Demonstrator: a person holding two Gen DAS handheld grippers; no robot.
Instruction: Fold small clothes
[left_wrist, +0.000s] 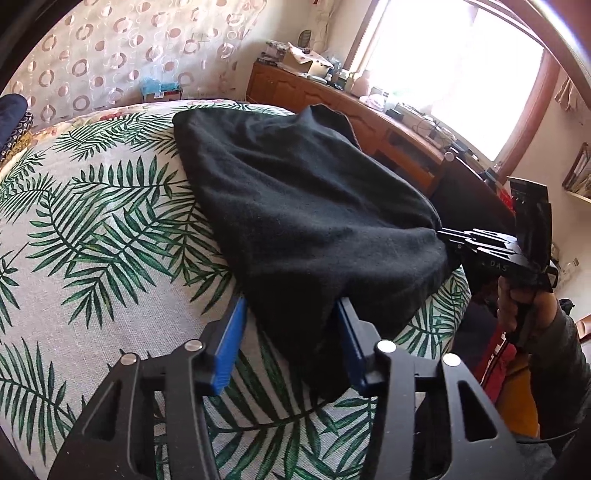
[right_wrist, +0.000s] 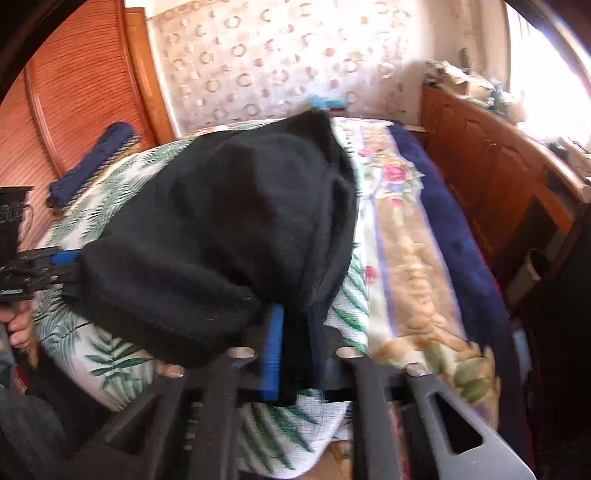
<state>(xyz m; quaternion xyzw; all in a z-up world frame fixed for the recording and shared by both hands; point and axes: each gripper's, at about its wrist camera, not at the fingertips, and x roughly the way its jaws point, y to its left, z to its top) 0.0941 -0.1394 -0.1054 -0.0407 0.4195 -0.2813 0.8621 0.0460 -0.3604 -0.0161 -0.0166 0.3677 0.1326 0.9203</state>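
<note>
one black garment (left_wrist: 295, 206) lies on the bed (left_wrist: 92, 229), over a leaf-print cover, and two grippers hold its near edge. the left gripper (left_wrist: 291, 347) has a fold of the cloth between its blue pads, which press on it. the right gripper (right_wrist: 293, 354) is clamped nearly closed on another bunch of the same edge. the garment's long axis runs away from both grippers toward the patterned curtain (left_wrist: 110, 55). beyond the right gripper's far side lies a flowered blanket (right_wrist: 406, 240), then a wooden cabinet (right_wrist: 498, 177). a folded blue cloth (right_wrist: 96, 162) rests well apart, left of the garment.
</note>
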